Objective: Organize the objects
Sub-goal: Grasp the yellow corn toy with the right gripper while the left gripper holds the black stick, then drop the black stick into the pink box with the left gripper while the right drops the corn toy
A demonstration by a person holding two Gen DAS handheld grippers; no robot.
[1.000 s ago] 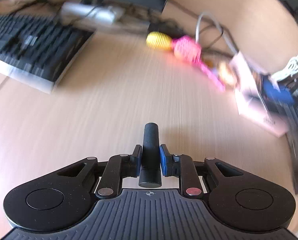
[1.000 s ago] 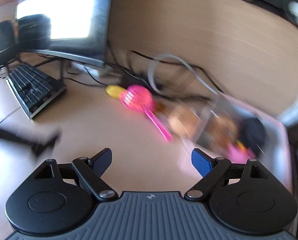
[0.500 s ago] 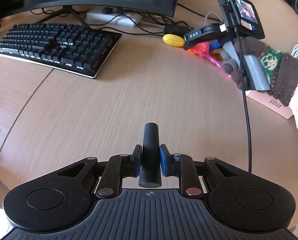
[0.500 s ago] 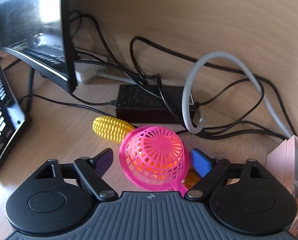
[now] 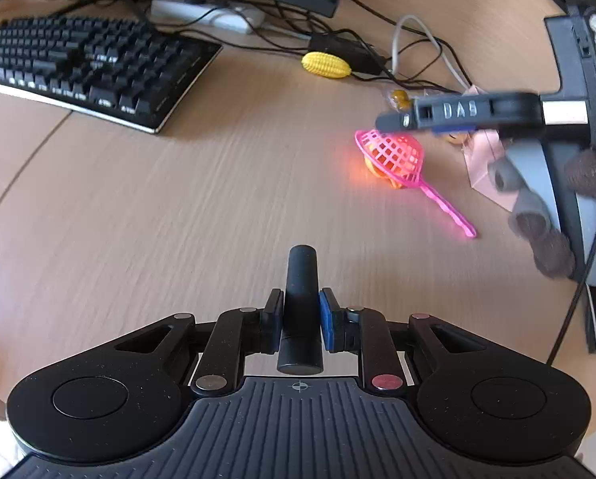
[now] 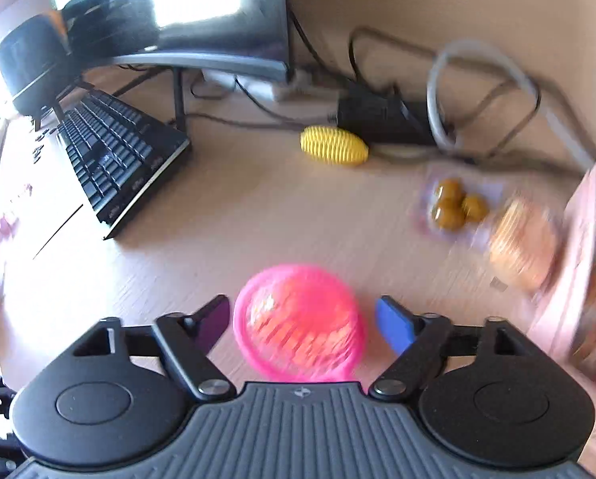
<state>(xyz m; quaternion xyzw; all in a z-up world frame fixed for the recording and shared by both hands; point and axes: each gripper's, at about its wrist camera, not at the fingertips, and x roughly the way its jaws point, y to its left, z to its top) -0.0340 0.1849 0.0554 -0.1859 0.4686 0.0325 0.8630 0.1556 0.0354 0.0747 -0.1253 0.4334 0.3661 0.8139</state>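
Observation:
My left gripper (image 5: 300, 315) is shut on a black cylinder (image 5: 301, 279) and holds it above the wooden desk. My right gripper (image 6: 302, 319) is open, its fingers either side of a pink mesh strainer (image 6: 300, 323) that lies over an orange object on the desk. The strainer also shows in the left wrist view (image 5: 394, 155), its handle pointing to the near right, with the right gripper (image 5: 430, 119) just above it. A yellow toy corn (image 6: 333, 145) lies further back near the cables; it shows in the left wrist view too (image 5: 326, 65).
A black keyboard (image 5: 86, 64) and monitor (image 6: 202, 20) stand at the left and back. A black power brick (image 6: 382, 119) with tangled cables lies behind the corn. A packet of brown balls (image 6: 455, 203), a round pastry (image 6: 521, 239) and a pink box (image 6: 581, 247) lie at the right.
My right gripper has pulled back from the cables, and the pink strainer has come away from the corn toward the middle of the desk. My left gripper still holds the black cylinder.

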